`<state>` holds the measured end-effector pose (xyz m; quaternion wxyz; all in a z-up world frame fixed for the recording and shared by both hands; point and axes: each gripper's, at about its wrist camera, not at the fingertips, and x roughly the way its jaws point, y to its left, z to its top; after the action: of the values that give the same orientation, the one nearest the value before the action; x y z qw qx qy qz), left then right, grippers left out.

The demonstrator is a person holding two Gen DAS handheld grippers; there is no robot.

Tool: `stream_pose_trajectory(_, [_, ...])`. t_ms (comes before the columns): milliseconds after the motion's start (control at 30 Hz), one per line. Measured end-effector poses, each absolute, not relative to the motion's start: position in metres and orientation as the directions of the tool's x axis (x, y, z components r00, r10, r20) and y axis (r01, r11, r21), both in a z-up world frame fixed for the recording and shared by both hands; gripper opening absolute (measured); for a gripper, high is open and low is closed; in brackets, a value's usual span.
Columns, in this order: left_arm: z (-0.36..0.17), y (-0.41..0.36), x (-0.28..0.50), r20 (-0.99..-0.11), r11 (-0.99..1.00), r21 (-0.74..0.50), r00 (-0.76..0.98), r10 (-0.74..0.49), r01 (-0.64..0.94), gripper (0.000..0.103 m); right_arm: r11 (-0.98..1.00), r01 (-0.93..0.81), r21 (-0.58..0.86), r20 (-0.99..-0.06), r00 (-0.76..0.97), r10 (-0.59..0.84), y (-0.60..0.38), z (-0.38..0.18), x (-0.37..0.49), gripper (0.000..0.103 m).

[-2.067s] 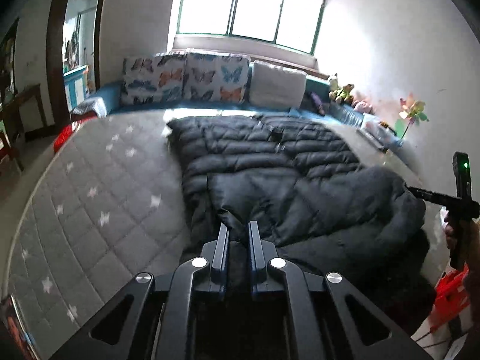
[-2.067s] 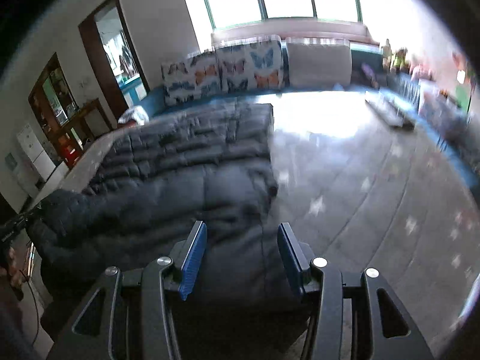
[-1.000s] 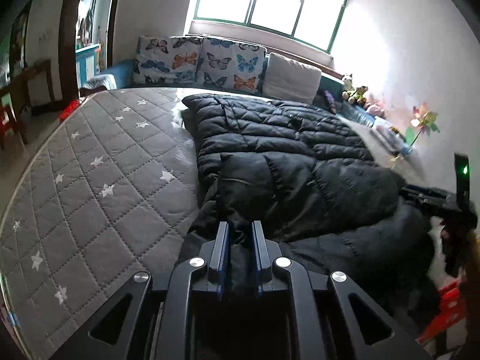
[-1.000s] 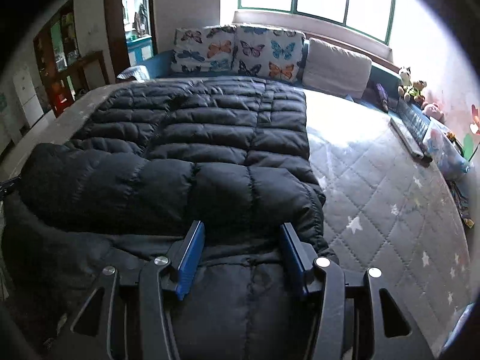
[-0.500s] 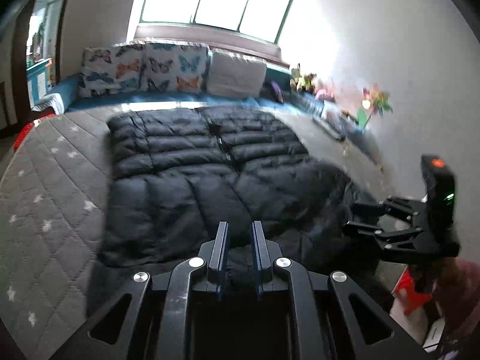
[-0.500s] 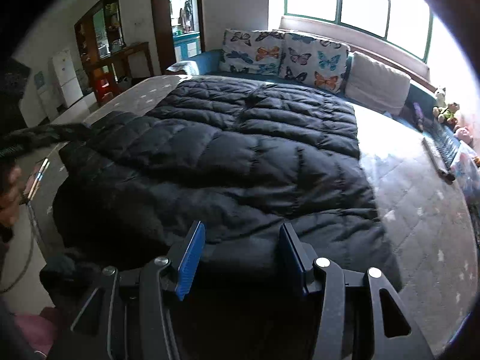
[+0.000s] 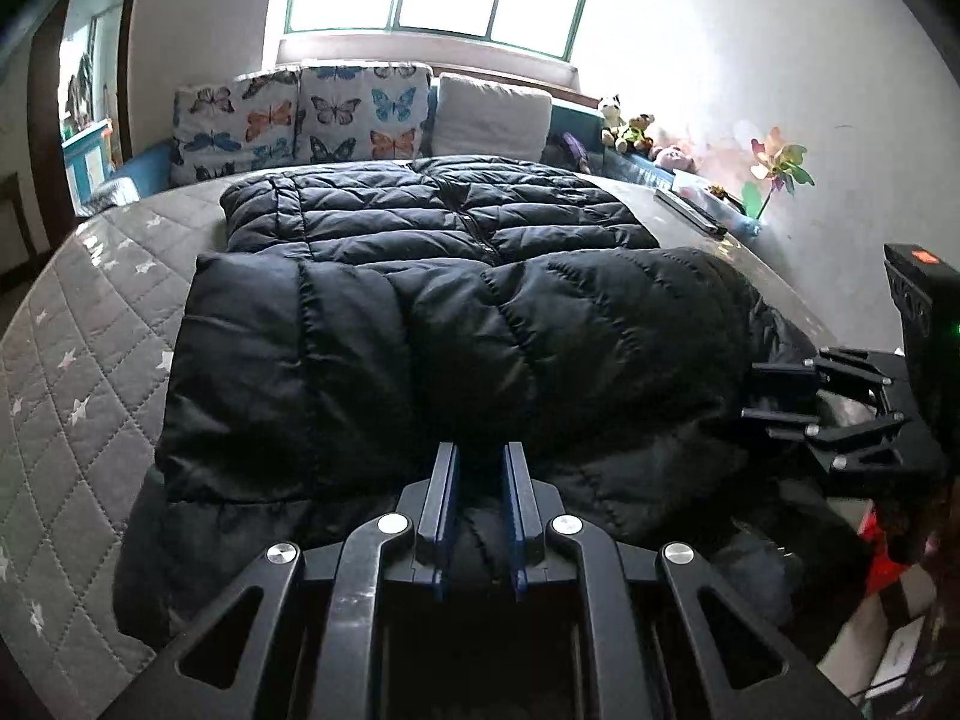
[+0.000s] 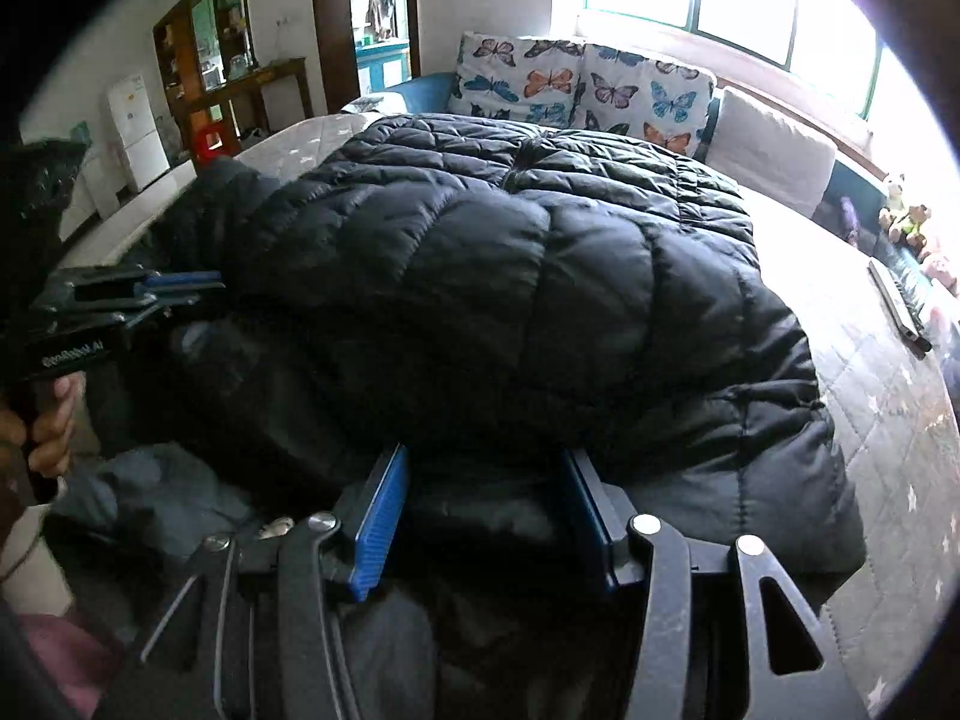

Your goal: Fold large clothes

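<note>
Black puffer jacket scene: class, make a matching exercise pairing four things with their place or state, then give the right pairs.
Things:
1. black puffer jacket
2. butterfly cushions
3. pinwheel
4. left gripper

Places or states:
A. leaning at the head of the bed
B. by the wall on the right
C. jaws nearly shut on dark fabric
D. spread on the mattress, near end folded over

Pairs: 1-D, 2-A, 3-B, 4-C

A home bedroom: quilted mattress, butterfly pillows, plush toys.

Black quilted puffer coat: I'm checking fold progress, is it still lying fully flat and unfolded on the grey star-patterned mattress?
No, the black quilted puffer coat has its near part doubled over onto itself on the grey star-patterned mattress.
</note>
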<state>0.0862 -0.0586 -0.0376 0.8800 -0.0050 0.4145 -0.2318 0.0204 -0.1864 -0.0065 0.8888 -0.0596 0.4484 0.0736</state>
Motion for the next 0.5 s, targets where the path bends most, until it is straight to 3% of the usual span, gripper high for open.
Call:
stream_pose_trajectory(267, [0.005, -0.065, 0.106, -0.712, 0.891, -0.19, 0.568, -0.414, 0.411, 0.017, 0.98, -0.198, 0.013, -0.771, 0.622, 0.136, -0.186, 0.028, 0.057, 0.057])
stream_pose_trajectory(500, [-0.004, -0.062, 0.142, -0.757, 0.924, -0.137, 0.564, -0.33, 0.357, 0.02, 0.978, -0.21, 0.007, -0.806, 0.577, 0.129, -0.171, 0.003, 0.092, 0.057])
